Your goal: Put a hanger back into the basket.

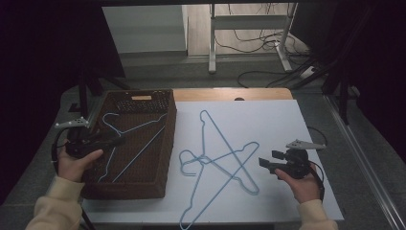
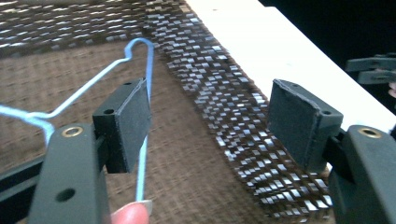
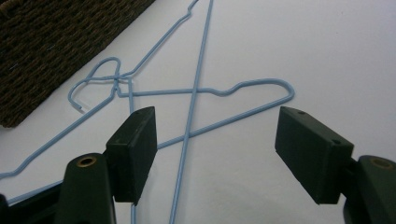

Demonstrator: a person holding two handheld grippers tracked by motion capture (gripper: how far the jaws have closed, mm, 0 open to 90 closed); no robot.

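One blue wire hanger (image 1: 128, 143) flat on the basket (image 1: 163, 143) floor, hook toward the far wall, loose from both tongs. Seen again in the left gripper view (image 2: 140, 74), hook up by the woven wall (image 2: 219, 93), one wire passing just behind the left pad. Left gripper (image 1: 115, 141) over the basket's left half, jaws apart with nothing pressed between them. Two more blue hangers (image 1: 225, 158) crossed on the white table (image 1: 287, 124) just right of the basket, one long and pointing away, the other lying across it, hooks close together near the basket's side. Same pair in the right gripper view (image 3: 196, 93), wires crossing ahead of the pads. Right gripper (image 1: 265, 164) low over the table to the right of the crossed pair, jaws wide apart, holding nothing, well apart from the basket. Cream sleeves (image 1: 52, 206) at the near edge, one hand on each gripper
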